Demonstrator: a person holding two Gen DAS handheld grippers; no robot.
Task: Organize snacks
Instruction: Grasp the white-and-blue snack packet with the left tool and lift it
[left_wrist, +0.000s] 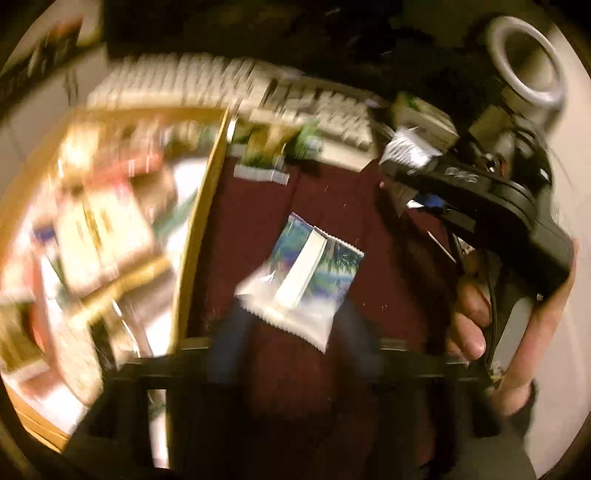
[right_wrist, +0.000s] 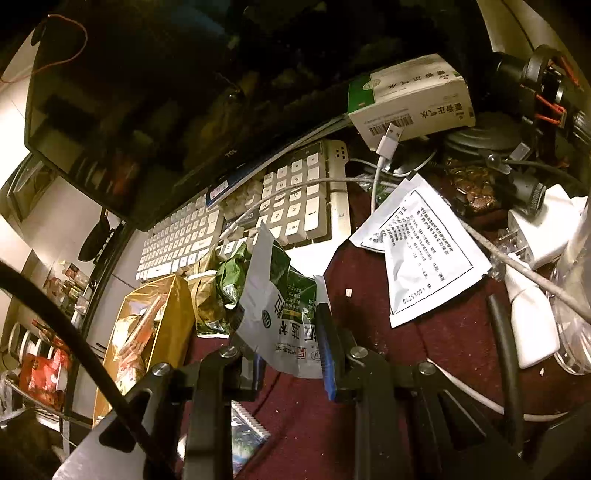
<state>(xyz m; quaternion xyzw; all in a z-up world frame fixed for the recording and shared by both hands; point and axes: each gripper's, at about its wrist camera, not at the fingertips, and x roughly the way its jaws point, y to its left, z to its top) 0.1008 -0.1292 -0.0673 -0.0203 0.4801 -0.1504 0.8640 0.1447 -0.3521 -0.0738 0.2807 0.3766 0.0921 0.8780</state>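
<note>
Maroon cloth (left_wrist: 332, 199) covers the desk where I work both grippers. My left gripper (left_wrist: 291, 325) hangs with fingers spread, a blue-and-white snack packet (left_wrist: 301, 275) lying loose on the cloth between them, just beside the cardboard box (left_wrist: 201, 236) of snacks. My right gripper (right_wrist: 288, 350) pinches a green-and-white pouch (right_wrist: 280, 306), lifted before the keyboard (right_wrist: 236, 218).

I see a matt dark-red cloth mat (right_wrist: 424, 350), flecked with crumbs. On it lies a glossy plastic sachet (left_wrist: 301, 280). Beside the mat stands a smooth cardboard-looking box (left_wrist: 199, 229). Beyond the mat, the keyboard (right_wrist: 258, 214) looks like matt plastic.
</note>
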